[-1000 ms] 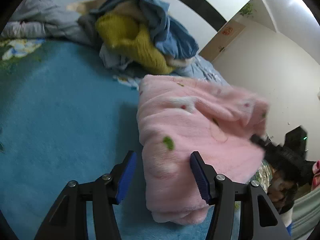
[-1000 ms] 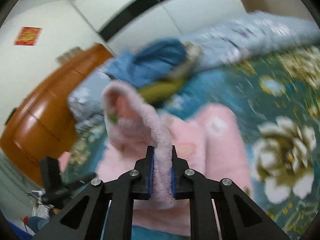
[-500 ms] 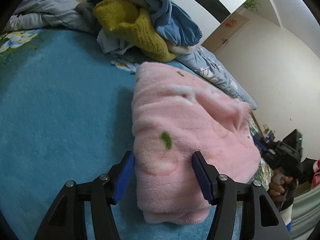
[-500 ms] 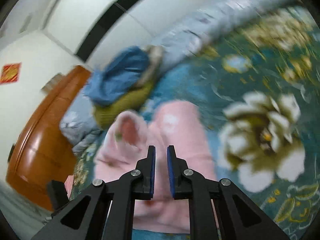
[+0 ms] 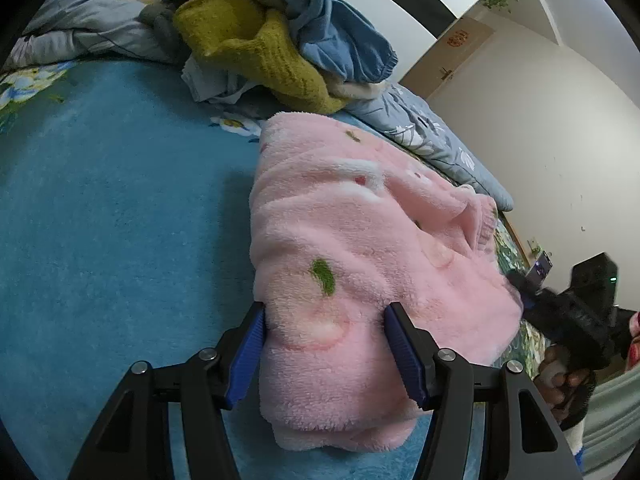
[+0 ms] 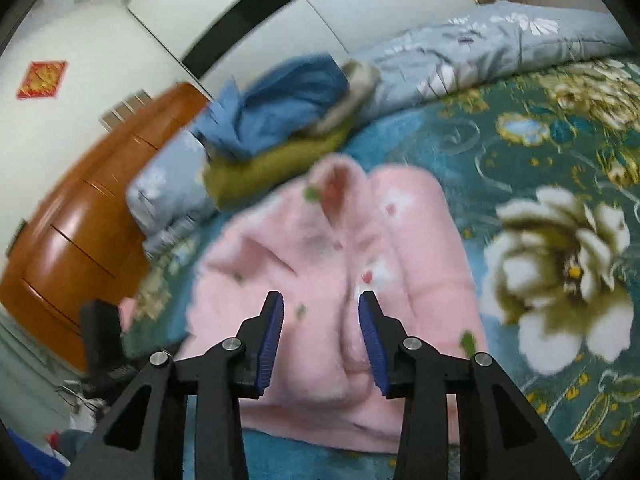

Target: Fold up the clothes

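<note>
A fluffy pink garment (image 5: 360, 248) with green and white patches lies folded in a thick bundle on the teal floral blanket (image 5: 100, 208). My left gripper (image 5: 326, 352) is open, its blue pads straddling the near end of the bundle. In the right wrist view the same pink garment (image 6: 320, 280) lies flat below my right gripper (image 6: 320, 336), which is open and empty just above it. The right gripper also shows at the far right of the left wrist view (image 5: 568, 316).
A pile of unfolded clothes, blue (image 5: 332, 28) and mustard yellow (image 5: 256, 52), sits behind the pink garment. A grey-blue flowered quilt (image 6: 480, 52) runs along the bed's far side. A wooden dresser (image 6: 80, 208) stands beyond the bed edge.
My right gripper let go of the pink fold it was pinching, opened and drew back. The fold dropped onto the bundle. My left gripper moved in around the bundle's near end.
</note>
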{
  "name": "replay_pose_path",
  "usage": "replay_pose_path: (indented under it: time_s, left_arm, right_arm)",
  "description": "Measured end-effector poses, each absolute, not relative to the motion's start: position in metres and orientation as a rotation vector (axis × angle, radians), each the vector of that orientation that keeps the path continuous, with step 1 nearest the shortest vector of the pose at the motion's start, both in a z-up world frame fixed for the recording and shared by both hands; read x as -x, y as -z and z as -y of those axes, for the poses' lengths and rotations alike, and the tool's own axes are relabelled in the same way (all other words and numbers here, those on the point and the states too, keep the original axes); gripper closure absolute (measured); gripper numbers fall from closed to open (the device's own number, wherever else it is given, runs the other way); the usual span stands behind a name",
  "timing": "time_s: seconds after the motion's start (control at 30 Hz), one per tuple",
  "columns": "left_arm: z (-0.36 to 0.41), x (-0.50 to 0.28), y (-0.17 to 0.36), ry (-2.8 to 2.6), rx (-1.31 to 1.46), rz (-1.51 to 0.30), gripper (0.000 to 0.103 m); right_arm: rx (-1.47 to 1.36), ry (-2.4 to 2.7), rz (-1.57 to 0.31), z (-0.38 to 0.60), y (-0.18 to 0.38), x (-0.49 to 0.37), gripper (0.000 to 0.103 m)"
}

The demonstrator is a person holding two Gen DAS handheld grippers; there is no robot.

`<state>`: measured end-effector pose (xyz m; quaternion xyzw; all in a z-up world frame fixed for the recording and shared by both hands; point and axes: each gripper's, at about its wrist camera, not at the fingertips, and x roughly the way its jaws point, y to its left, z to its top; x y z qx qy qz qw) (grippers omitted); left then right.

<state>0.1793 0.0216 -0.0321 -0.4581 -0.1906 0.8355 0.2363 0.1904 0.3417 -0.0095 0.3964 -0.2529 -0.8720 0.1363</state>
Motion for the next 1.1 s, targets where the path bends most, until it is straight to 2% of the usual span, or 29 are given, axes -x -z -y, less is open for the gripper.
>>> replay_pose_path:
  time_s: [0.13,0.3,0.4,0.5,0.7,0.87,1.0,1.1]
  left_arm:
    - [-0.026,-0.179,0.031,-2.29,1.254,0.505,0.039]
    - [-0.028,-0.18,0.03,-2.289,1.256,0.505,0.038]
    - [-0.025,-0.18,0.028,-2.286,1.25,0.521,0.038]
    - [-0.024,-0.183,0.018,-2.286,1.213,0.533,0.038]
    - [-0.031,-0.185,0.008,-2.246,1.162,0.529,0.037]
    - [-0.042,-0.181,0.023,-2.207,1.226,0.516,0.036]
    - [-0.038,-0.179,0.03,-2.198,1.256,0.534,0.034]
    - [-0.037,-0.181,0.024,-2.216,1.237,0.515,0.034]
  right_arm:
    - [-1.138,2.464,0.831,-0.344,0.018,-0.195,0.063]
    - [-1.163,2.45,0.734,-0.325,0.012,-0.197,0.063]
    - [-1.145,2.442,0.872,-0.337,0.013,-0.198,0.088]
    - [-1.151,2.463,0.894,-0.344,0.008,-0.196,0.093]
    - [-0.962,2.585,0.906,-0.382,-0.038,-0.209,0.094]
    - [-1.177,2.581,0.994,-0.399,0.011,-0.207,0.094]
    - [-1.182,2.533,1.105,-0.407,0.035,-0.213,0.094]
    - [-1.206,2.568,1.032,-0.402,0.029,-0.212,0.094]
